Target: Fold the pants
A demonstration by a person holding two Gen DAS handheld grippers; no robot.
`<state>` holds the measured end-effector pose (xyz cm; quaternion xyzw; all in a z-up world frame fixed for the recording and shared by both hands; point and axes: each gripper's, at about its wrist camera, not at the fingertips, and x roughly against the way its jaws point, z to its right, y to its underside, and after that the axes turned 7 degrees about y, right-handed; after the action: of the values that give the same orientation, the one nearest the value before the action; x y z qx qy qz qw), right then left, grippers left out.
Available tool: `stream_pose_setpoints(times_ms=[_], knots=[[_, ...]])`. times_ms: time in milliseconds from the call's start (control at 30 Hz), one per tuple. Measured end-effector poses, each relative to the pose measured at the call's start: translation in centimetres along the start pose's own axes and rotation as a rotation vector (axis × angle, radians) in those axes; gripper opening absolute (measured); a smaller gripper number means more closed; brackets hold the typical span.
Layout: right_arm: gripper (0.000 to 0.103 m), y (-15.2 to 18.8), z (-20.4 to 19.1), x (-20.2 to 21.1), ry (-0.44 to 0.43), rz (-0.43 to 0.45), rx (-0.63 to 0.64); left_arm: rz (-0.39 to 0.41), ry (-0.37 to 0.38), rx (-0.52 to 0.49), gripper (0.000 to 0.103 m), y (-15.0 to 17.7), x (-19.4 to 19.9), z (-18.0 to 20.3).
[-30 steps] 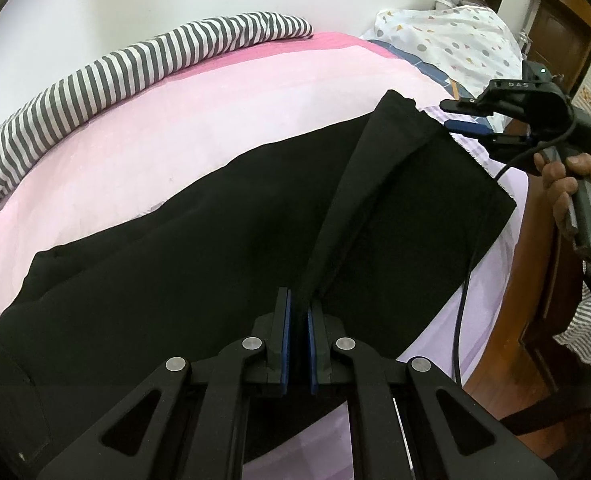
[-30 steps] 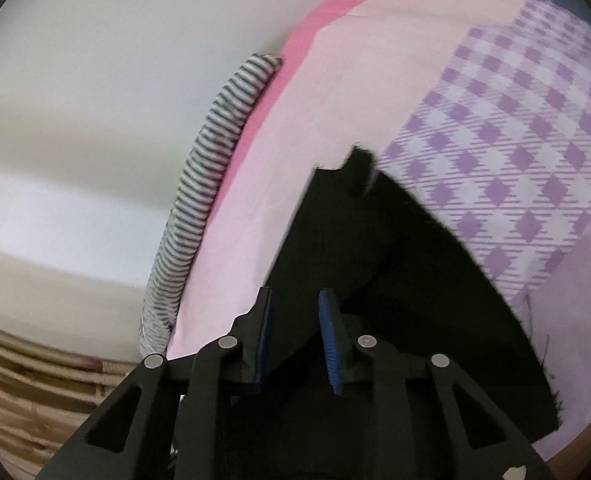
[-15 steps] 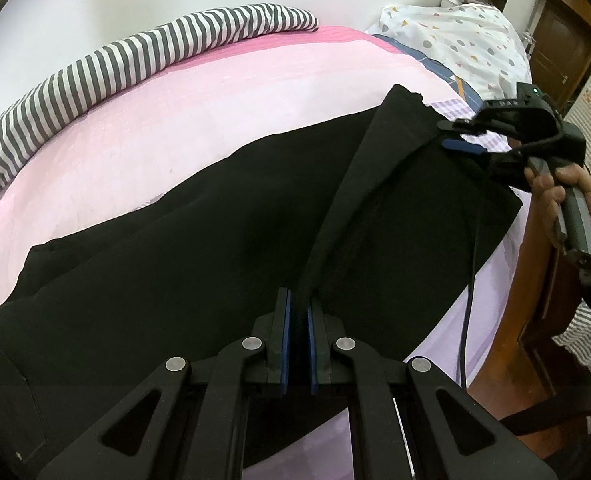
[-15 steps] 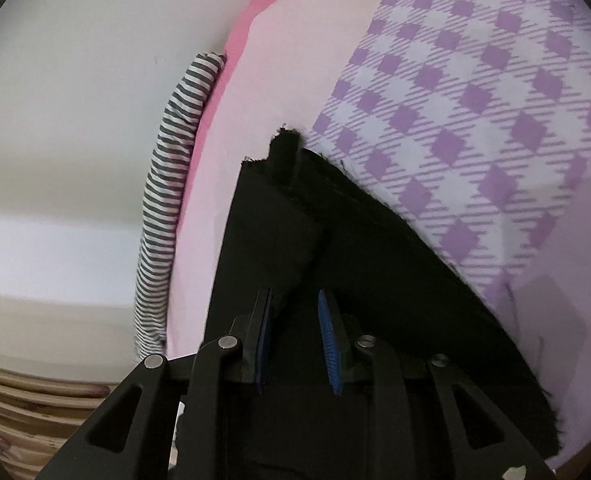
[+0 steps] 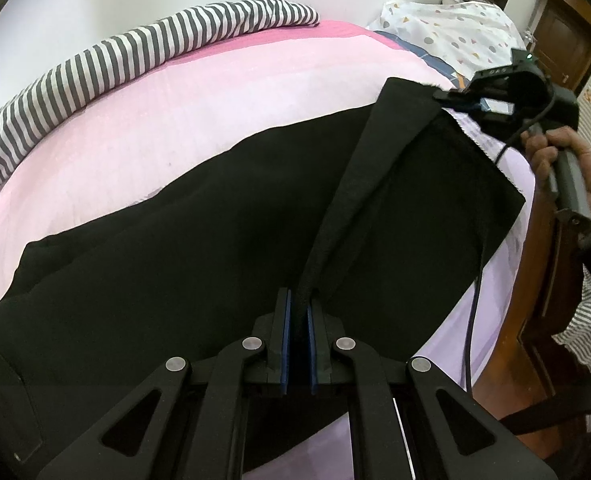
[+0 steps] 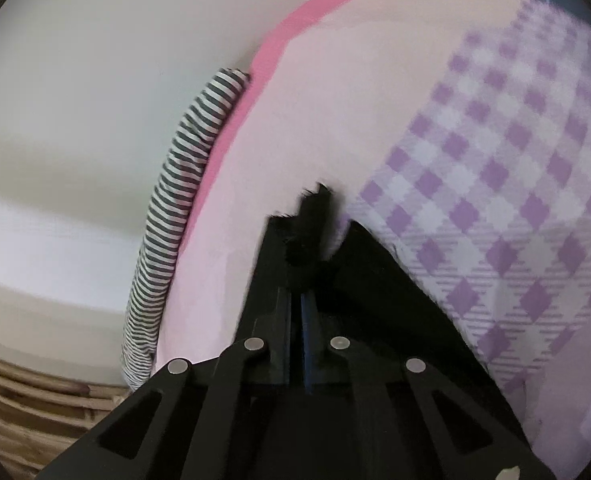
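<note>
Black pants (image 5: 183,248) lie lengthwise across a pink bedsheet (image 5: 223,96). The left gripper (image 5: 299,316) is clamped on the raised leg's edge; the right gripper (image 6: 301,308) pinches its far hem, stretching that edge taut between them.

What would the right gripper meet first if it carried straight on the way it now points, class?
The right gripper is already shut on the black pants. Straight ahead lies the pink bedsheet, though depth is hard to judge.
</note>
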<state>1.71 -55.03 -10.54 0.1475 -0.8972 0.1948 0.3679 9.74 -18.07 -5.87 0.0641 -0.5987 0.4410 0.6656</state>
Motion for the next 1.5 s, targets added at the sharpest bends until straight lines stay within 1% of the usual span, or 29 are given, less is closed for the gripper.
stream_pose_setpoints(times_ms=[67, 167, 267, 333, 400, 500, 633, 800, 900, 1033, 1133, 1233, 1300, 1333, 1367, 1500], knots=[[0.004, -0.2, -1.1, 1.9, -0.003, 0.032, 0.034, 0.011, 0.007, -0.002, 0.007, 0.0, 0.3, 0.0], [0.004, 0.3, -2.5, 5.4, 0.021, 0.083, 0.102, 0.030, 0.008, -0.023, 0.007, -0.1, 0.8, 0.3], [0.004, 1.3, -2.4, 8.2, 0.053, 0.111, 0.125, 0.035, 0.013, -0.044, 0.007, -0.2, 1.0, 0.8], [0.004, 2.3, -1.4, 9.4, 0.094, 0.113, 0.123, 0.033, 0.019, -0.058, 0.008, 0.0, 1.0, 1.1], [0.004, 3.4, 0.1, 9.8, 0.156, 0.104, 0.105, 0.021, 0.028, -0.080, 0.008, 0.3, 0.9, 1.5], [0.004, 4.9, 3.4, 9.6, 0.203, 0.074, 0.037, -0.004, 0.032, -0.117, 0.008, 1.0, 0.3, 2.3], [0.003, 6.0, 5.9, 9.2, 0.226, 0.050, -0.028, -0.039, 0.020, -0.151, 0.008, 1.9, -0.8, 2.9], [0.003, 6.6, 5.4, 10.2, 0.235, 0.063, -0.014, -0.017, 0.019, -0.164, 0.008, 2.2, -0.3, 3.2], [0.003, 7.2, 5.0, 11.1, 0.252, 0.067, 0.007, 0.000, 0.040, -0.187, 0.008, 2.5, 0.4, 3.4], [0.003, 8.0, 6.6, 10.5, 0.282, 0.039, -0.025, -0.044, 0.051, -0.214, 0.008, 2.9, -0.4, 3.4], [0.003, 8.3, 7.8, 9.8, 0.293, 0.025, -0.059, -0.071, 0.038, -0.226, 0.008, 3.4, -1.1, 3.6], [0.003, 8.3, 7.8, 9.2, 0.315, 0.019, -0.047, -0.080, 0.042, -0.207, 0.009, 3.3, -1.5, 3.4], [0.005, 8.2, 7.5, 8.9, 0.330, 0.009, -0.030, -0.090, 0.053, -0.181, 0.011, 3.4, -1.9, 3.2], [0.008, 8.1, 7.4, 8.9, 0.352, 0.012, -0.024, -0.092, 0.055, -0.176, 0.011, 3.4, -2.0, 3.1], [0.012, 8.1, 7.3, 8.9, 0.359, 0.011, -0.022, -0.090, 0.058, -0.175, 0.014, 3.3, -2.0, 3.1], [0.019, 7.8, 6.8, 9.6, 0.374, 0.018, -0.017, -0.088, 0.090, -0.152, 0.022, 3.0, -1.5, 2.9]])
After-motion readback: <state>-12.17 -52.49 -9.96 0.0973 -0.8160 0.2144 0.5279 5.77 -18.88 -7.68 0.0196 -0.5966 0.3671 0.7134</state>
